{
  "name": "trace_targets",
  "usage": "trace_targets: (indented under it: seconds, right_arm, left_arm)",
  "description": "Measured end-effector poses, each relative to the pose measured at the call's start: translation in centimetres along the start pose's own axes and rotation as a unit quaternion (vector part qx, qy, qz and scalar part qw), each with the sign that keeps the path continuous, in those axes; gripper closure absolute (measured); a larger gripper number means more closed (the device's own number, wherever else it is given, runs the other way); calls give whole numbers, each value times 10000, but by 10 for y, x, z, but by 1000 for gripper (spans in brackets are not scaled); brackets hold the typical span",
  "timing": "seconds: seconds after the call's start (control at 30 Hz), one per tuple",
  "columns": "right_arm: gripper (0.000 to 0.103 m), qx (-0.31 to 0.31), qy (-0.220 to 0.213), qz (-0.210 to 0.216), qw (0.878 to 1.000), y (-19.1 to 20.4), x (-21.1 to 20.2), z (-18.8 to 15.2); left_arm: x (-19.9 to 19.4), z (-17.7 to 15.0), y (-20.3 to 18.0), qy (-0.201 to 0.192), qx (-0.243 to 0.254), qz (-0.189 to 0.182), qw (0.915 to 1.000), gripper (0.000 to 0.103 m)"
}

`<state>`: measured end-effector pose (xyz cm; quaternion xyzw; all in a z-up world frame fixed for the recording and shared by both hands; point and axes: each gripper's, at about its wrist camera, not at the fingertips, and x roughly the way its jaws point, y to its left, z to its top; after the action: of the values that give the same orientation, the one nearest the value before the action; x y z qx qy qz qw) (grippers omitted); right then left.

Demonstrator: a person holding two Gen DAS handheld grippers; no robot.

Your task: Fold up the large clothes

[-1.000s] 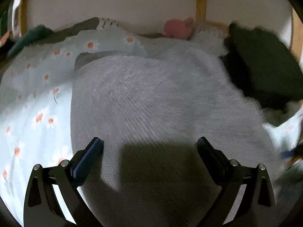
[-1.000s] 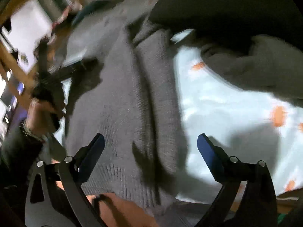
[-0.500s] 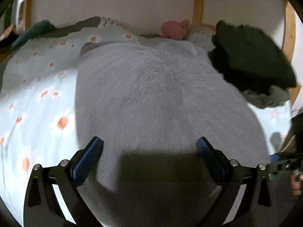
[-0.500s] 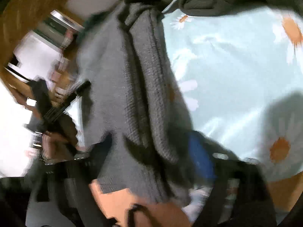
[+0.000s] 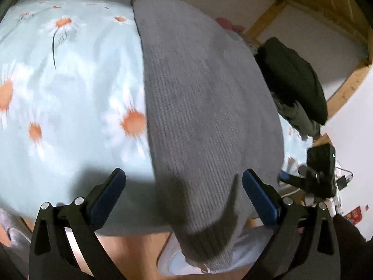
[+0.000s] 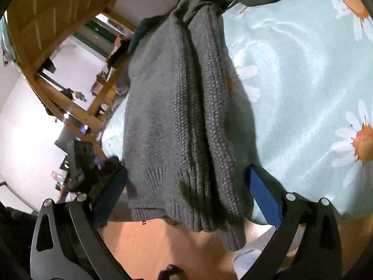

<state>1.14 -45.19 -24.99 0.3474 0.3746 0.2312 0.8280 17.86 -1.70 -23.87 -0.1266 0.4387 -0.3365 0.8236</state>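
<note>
Grey knit sweater (image 5: 209,107) folded into a long strip on the daisy-print bedsheet (image 5: 70,88), ribbed hem draped over the near edge of the bed. Long axis running straight away from both cameras, toward the dark clothes pile (image 5: 293,81) at the far end.

Left gripper (image 5: 184,191) spread wide, holding nothing, hovering above the hem end; left finger over bare sheet, right finger just past the strip's right edge. Right gripper (image 6: 188,182) also gaping and empty, straddling the ribbed hem (image 6: 186,210), bunched folds between the two blue pads (image 6: 263,193). Contact with the knit hard to call from either view.

Both grippers at the same near end, then, with the strip's whole length stretching ahead. Right one looking the lower and closer to the hem. Likely next: pinch the hem corners and carry them forward along the axis to halve the strip. Risk: loose right-hand folds slipping out of a one-layer grab.
</note>
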Motion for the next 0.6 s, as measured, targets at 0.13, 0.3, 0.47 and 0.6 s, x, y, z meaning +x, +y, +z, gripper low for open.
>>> trace_targets:
  seconds: [0.13,0.3,0.47,0.6]
  right_arm:
    - [3,-25,0,137,9999,0,3,-5]
    - [3,-19,-28,419,9991,10,17,-5]
    - [5,199,165,1027,9944,17,25,-10]
    - [6,113,296,619,9976,13,36,-14]
  left_arm:
    - [5,-15,-11,299,5,-281,9992,5]
    - [22,-21,-16,680,-332,-697,9947,5]
    - [17,-23,3,804,-1196,-1334,9805,5]
    - [52,-42,11,1813,-1346,-923,9698,5]
